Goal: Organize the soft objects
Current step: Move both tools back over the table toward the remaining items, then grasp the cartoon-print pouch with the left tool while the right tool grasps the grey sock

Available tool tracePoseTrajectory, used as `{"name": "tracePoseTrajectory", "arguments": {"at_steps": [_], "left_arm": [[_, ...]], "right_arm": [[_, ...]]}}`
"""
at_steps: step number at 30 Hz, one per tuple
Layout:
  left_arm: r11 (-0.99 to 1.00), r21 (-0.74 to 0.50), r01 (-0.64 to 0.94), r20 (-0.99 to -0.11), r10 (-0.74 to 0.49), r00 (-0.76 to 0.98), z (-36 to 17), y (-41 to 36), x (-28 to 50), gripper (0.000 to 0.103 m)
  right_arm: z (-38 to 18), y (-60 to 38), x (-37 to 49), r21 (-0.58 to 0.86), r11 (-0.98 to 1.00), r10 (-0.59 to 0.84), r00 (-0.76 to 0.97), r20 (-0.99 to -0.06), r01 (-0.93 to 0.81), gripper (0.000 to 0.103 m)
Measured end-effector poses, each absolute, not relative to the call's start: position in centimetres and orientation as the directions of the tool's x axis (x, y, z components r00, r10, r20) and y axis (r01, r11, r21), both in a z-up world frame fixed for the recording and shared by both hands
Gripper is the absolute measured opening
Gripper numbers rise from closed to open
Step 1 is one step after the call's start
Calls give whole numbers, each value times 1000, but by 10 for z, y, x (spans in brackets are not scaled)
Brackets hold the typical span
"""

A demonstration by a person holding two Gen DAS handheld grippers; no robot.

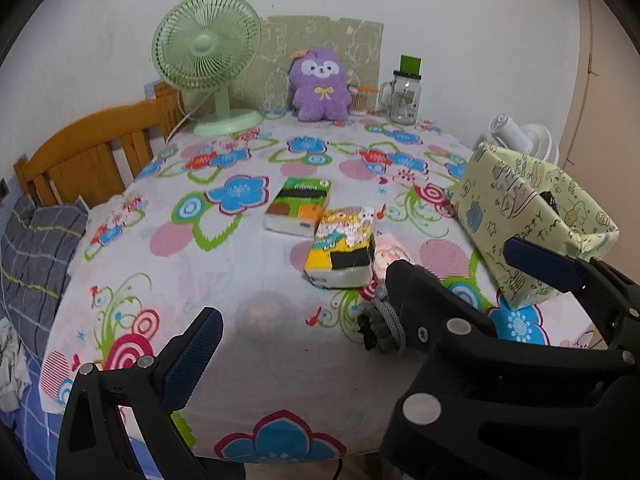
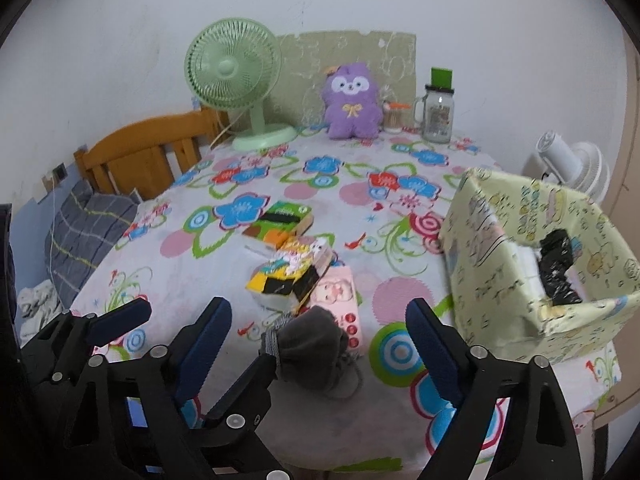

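On the flowered tablecloth (image 2: 280, 184) lie a green tissue pack (image 2: 278, 220), a yellow tissue pack (image 2: 290, 276) leaning on a pink pack (image 2: 340, 300), and a grey knitted sock bundle (image 2: 312, 348) in front of them. My right gripper (image 2: 320, 344) is open, its fingers either side of the grey bundle. My left gripper (image 1: 360, 292) is open; in its view the right gripper (image 1: 460, 276) crosses in front, over the grey bundle (image 1: 380, 320). A pale yellow patterned box (image 2: 532, 260) at the right holds a black item (image 2: 556, 268). A purple plush (image 2: 352, 100) sits at the back.
A green desk fan (image 2: 236, 80), a glass mug jar (image 2: 438, 116) and a small jar of sticks (image 2: 394, 116) stand along the back wall. A wooden headboard (image 2: 140, 152) and grey bedding (image 2: 84, 232) are at the left. A white fan (image 2: 568, 160) stands behind the box.
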State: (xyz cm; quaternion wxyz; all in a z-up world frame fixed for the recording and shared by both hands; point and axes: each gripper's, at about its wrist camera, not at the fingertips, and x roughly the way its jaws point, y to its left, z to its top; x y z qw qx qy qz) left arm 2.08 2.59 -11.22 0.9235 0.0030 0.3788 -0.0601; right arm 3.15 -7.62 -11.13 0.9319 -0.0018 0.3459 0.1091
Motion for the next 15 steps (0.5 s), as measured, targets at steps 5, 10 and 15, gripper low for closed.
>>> {"name": "tracePoseTrajectory", "arguments": {"at_steps": [5,10,15], "left_arm": [[990,-41,131,-708,-122,696,-119,21,25,99],[991,-33,132,-724,-114,681,-127,20,31,98],[992,-33,119,-738,-104,667,-135,25,35,97]], "right_arm": [[-123,-78,40,90,976,207,712,-670,-199,89],[-134,-78,49,106,973,220,681,-698,-206,82],[-145,-73,55,138,964,254,637,-728,-226,74]]}}
